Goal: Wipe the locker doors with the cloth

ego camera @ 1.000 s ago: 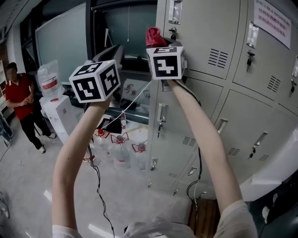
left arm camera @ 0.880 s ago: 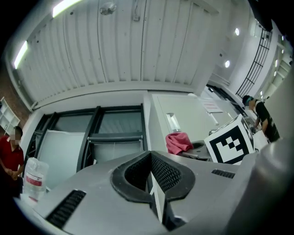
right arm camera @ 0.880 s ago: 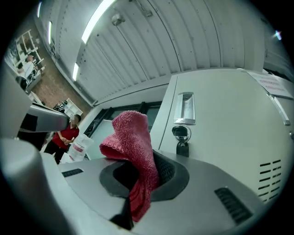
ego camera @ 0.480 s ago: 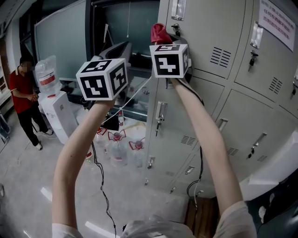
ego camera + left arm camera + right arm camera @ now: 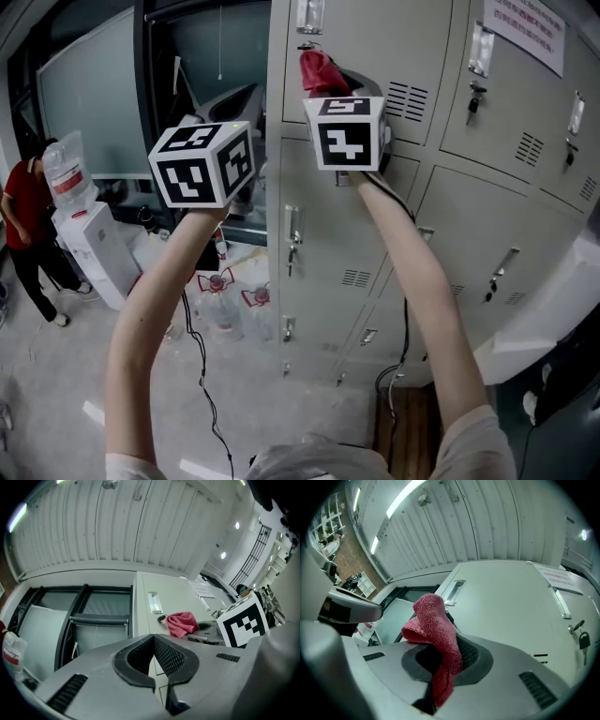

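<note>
A red cloth (image 5: 317,67) is pinched in my right gripper (image 5: 330,89), which is shut on it and held high against the upper grey locker door (image 5: 375,42), just left of its vent slots. In the right gripper view the cloth (image 5: 436,630) bulges out of the jaws of the right gripper (image 5: 443,651), with the locker door (image 5: 506,597) behind it. My left gripper (image 5: 202,164) is raised to the left of the lockers, apart from them. In its own view the left gripper (image 5: 153,644) is shut on nothing, and the cloth (image 5: 182,623) shows beyond it.
More locker doors (image 5: 487,244) with handles, keys and a paper notice (image 5: 525,28) run to the right and below. At left stand a person in a red shirt (image 5: 21,211), a water dispenser (image 5: 89,244) and bottles on the floor (image 5: 225,300). A cable (image 5: 197,366) hangs from my left arm.
My right gripper with the cloth has shifted from the locker's left edge rightward onto the upper door. The left gripper stays raised beside it. The head view has swung, so the lockers sit further left.
</note>
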### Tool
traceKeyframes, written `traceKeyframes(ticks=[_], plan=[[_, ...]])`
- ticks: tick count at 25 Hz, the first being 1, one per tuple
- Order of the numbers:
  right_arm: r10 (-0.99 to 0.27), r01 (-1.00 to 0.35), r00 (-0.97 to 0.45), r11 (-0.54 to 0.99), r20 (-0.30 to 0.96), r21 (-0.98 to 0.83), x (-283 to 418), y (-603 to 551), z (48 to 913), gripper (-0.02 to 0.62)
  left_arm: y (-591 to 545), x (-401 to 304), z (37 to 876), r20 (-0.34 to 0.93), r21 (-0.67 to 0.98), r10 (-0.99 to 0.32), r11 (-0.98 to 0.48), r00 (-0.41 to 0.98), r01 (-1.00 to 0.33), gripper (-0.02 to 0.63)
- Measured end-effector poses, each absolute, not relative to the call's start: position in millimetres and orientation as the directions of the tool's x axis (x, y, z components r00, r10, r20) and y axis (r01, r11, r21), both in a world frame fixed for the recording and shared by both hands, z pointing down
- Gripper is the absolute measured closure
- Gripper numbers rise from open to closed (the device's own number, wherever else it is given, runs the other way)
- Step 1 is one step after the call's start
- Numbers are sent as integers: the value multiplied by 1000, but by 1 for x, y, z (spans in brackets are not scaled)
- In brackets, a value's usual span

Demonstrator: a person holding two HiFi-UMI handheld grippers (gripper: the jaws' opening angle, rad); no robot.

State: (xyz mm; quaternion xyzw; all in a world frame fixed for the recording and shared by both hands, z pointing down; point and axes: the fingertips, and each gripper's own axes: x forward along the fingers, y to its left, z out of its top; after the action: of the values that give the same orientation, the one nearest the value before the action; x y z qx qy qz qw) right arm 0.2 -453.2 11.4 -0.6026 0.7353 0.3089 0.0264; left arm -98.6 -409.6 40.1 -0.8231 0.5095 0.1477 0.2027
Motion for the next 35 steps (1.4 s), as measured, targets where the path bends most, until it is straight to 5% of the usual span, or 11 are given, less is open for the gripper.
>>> traceKeyframes(ticks=[19,35], plan=[[-884,-916,-89,-109,-460,387,165,-422,10,563,-411,22,38,-484,-169,-649,-589,587,-790,591],[-885,-929,-52,-127,-464,347,196,-416,14,563,-412,28,43,-474,-173,-652,-590,592,-789,591]])
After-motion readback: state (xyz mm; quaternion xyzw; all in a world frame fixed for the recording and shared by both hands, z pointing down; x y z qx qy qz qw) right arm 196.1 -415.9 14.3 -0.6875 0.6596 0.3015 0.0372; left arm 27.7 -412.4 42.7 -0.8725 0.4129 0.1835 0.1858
